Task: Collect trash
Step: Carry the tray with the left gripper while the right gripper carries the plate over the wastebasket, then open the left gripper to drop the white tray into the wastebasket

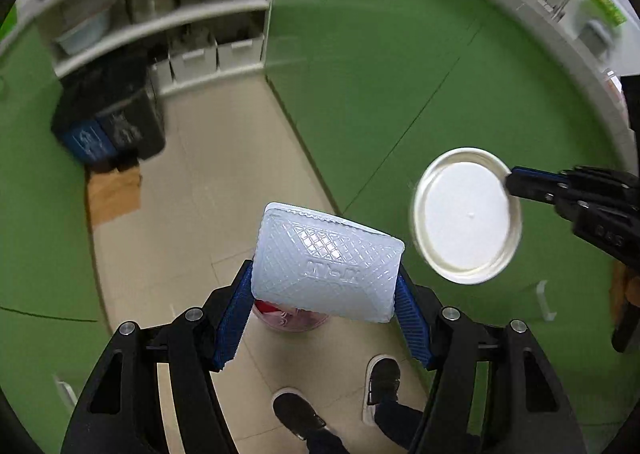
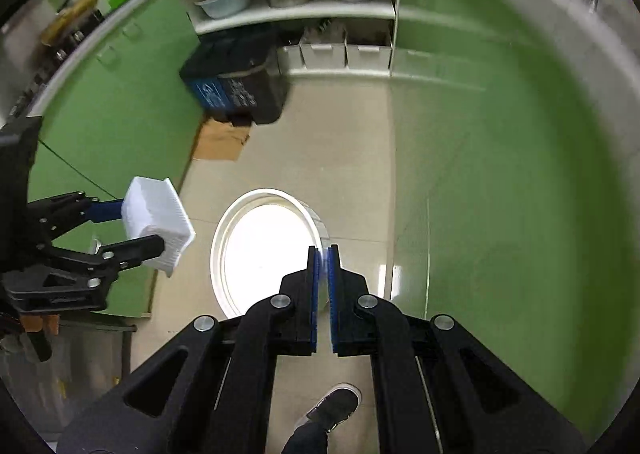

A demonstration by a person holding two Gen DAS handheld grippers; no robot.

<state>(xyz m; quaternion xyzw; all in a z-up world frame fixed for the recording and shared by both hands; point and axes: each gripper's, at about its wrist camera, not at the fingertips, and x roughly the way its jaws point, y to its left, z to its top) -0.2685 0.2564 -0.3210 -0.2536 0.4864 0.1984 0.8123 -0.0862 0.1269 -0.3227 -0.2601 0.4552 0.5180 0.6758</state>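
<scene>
A white rectangular plastic container (image 1: pixel 324 262), its diamond-patterned bottom towards the camera, sits between the blue pads of my left gripper (image 1: pixel 325 274), which is shut on its two short sides. At the left of the right wrist view, the same container (image 2: pixel 156 221) shows in the left gripper (image 2: pixel 140 230). My right gripper (image 2: pixel 323 250) is shut on the rim of a round white lid (image 2: pixel 264 250). In the left wrist view, that lid (image 1: pixel 466 213) hangs from the right gripper (image 1: pixel 510 181) in front of a green cabinet door. Both grippers point steeply down at the beige tiled floor.
A red-and-white round object (image 1: pixel 288 318) lies on the floor, partly hidden under the container. Black bins (image 2: pixel 236 85) and flat cardboard (image 2: pixel 220 137) stand by the open shelves. Green cabinet doors (image 2: pixel 500 173) line both sides. The person's shoes (image 1: pixel 382 378) are below.
</scene>
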